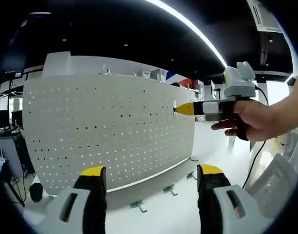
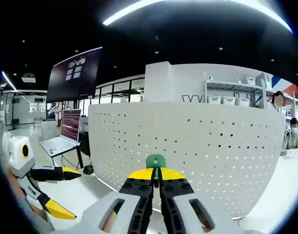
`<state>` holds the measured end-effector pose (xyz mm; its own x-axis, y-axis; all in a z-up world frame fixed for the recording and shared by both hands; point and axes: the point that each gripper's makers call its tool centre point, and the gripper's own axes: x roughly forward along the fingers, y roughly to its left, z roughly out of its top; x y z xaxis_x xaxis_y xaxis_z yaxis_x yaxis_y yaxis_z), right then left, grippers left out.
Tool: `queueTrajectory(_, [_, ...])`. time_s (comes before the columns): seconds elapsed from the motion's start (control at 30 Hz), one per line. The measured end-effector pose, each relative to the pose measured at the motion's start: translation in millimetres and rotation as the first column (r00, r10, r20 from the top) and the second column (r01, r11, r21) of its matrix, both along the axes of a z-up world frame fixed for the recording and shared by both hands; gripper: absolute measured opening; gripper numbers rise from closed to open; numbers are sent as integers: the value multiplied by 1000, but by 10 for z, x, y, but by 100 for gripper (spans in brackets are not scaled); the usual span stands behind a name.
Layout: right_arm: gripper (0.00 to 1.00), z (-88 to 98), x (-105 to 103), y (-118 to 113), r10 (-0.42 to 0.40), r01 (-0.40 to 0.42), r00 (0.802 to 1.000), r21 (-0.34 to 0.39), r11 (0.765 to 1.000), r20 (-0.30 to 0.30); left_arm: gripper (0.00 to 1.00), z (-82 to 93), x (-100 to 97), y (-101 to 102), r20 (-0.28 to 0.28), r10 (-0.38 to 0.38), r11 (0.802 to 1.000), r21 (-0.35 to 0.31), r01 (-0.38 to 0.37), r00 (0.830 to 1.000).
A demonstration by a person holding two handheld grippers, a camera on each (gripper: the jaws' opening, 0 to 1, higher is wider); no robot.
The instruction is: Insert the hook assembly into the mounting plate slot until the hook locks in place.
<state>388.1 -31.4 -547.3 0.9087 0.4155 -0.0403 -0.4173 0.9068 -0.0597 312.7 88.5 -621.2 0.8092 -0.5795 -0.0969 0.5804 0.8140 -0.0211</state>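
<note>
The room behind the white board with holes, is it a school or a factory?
Probably a lab or open workshop-office. A standing pegboard fills the middle, shelves with bins line the back wall, and a laptop sits on a desk under long ceiling strip lights.

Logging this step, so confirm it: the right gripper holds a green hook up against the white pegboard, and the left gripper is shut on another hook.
Wrong on the left gripper: the left gripper view shows its jaws open and empty. The right gripper does hold a green hook up against the white pegboard; three more hooks lie on the table.
</note>
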Motion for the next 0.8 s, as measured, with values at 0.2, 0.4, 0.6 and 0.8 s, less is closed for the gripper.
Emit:
queueTrajectory(0.2, [1, 37, 138, 41, -21, 21, 999, 9, 1000, 46, 77, 37, -29, 46, 8, 12, 1000, -13, -12, 1000])
queueTrajectory(0.4, [1, 135, 293, 49, -40, 37, 997, 34, 999, 71, 77, 12, -64, 86, 3, 22, 1000, -21, -22, 1000])
queueTrajectory(0.6, [2, 288, 457, 21, -70, 64, 992, 61, 996, 109, 76, -20, -95, 95, -8, 31, 999, -30, -31, 999])
queueTrajectory(0.8, [2, 406, 591, 35, -103, 95, 983, 60, 994, 151, 76, -10, -125, 75, -6, 26, 998, -52, -26, 1000])
